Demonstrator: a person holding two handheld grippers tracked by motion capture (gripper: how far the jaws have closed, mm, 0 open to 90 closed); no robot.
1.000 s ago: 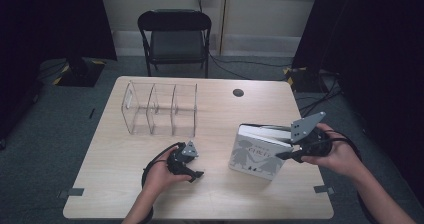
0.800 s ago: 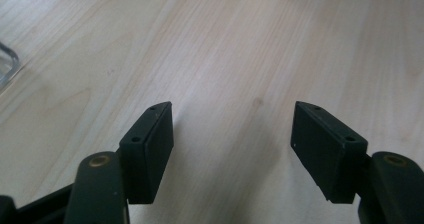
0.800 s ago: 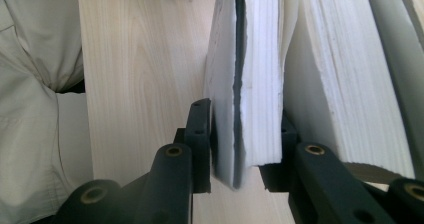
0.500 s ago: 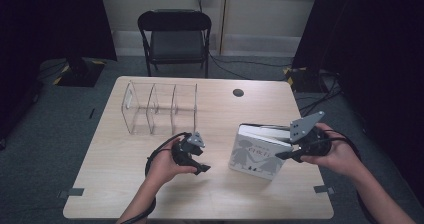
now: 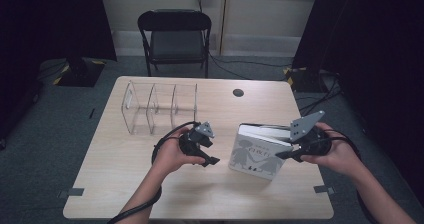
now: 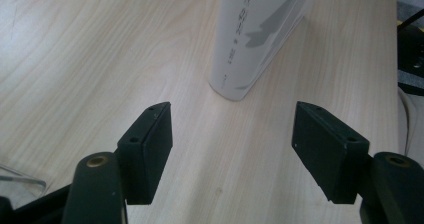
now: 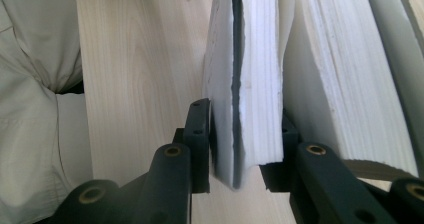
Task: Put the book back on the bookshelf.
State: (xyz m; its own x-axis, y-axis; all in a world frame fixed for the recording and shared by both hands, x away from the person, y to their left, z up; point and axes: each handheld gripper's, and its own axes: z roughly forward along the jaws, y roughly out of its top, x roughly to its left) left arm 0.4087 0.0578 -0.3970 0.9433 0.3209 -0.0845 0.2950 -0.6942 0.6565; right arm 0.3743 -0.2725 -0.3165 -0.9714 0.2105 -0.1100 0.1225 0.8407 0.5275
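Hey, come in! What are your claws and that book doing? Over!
Right gripper shut on book, book upright. Left gripper open, empty, near book's spine. Nothing between them.

I see a white hardcover book (image 5: 257,151) standing on edge, lower right of centre in the high view. Grey silhouette figures on its front cover, facing me. Pages fan open slightly at the far side; it leans a little.

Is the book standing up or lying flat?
Standing up. The book rests on its bottom edge on the table, its cover facing the person, while the right tongs pinch the cover and some pages.
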